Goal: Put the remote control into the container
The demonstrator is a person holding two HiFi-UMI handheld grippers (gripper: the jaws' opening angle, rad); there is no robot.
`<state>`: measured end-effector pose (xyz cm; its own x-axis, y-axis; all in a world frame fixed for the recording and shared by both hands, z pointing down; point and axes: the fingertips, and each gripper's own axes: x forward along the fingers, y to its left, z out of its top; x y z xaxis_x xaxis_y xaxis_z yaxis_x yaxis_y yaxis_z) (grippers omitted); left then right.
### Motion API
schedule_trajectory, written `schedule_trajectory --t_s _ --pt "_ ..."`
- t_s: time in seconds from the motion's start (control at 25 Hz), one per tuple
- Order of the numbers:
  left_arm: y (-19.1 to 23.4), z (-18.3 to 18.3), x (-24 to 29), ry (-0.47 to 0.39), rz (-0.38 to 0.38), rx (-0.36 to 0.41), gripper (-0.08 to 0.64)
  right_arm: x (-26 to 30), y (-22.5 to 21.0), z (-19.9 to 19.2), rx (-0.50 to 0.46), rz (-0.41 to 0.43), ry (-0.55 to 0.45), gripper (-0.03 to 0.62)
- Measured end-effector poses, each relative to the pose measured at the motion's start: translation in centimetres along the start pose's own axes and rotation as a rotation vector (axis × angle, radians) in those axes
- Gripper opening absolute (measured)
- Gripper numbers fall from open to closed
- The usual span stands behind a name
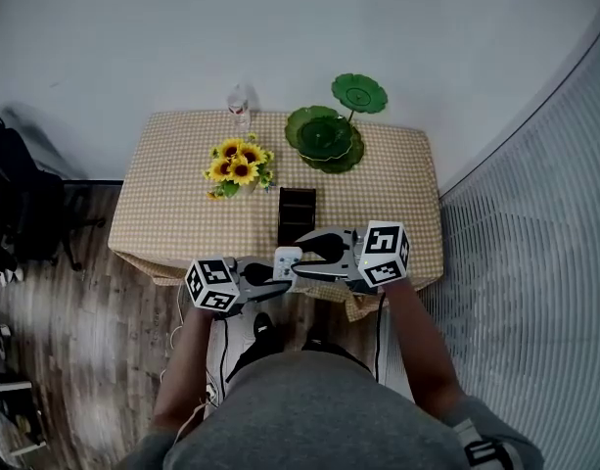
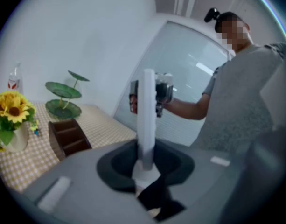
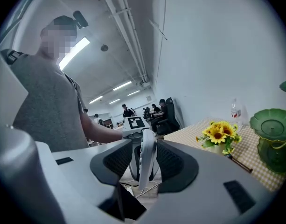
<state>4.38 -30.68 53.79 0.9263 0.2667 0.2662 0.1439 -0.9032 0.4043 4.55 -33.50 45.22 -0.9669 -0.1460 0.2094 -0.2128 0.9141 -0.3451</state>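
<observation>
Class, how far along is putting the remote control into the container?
Done: the remote control is picked up. In hand: the left gripper clamps it; the right gripper stands open around it. Left: carrying it to the container on the table.

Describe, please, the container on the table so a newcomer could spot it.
Find the table with the beige checked cloth. In front of the yellow sunflowers and green leaf-shaped tiered stand, towards the near edge, sits a dark brown wooden box. It alone is dark, rectangular and divided into compartments.

Grey T-shirt [image 1: 309,409]; left tool [image 1: 280,277], right tool [image 1: 304,255] grey with marker cubes [image 1: 386,253].
</observation>
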Motion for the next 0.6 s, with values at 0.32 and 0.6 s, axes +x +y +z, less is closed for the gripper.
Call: schedule_trajectory --t_s 0.32,0.6 --pt "1.4 0.7 0.2 0.008 -0.031 0.02 0.092 1.0 -2.0 0.4 0.012 -0.025 -0.005 0.149" --pt "2.4 0.8 0.7 0.001 -0.031 0.025 0.092 1.2 -3.3 -0.7 0.018 -0.039 0.03 0.144"
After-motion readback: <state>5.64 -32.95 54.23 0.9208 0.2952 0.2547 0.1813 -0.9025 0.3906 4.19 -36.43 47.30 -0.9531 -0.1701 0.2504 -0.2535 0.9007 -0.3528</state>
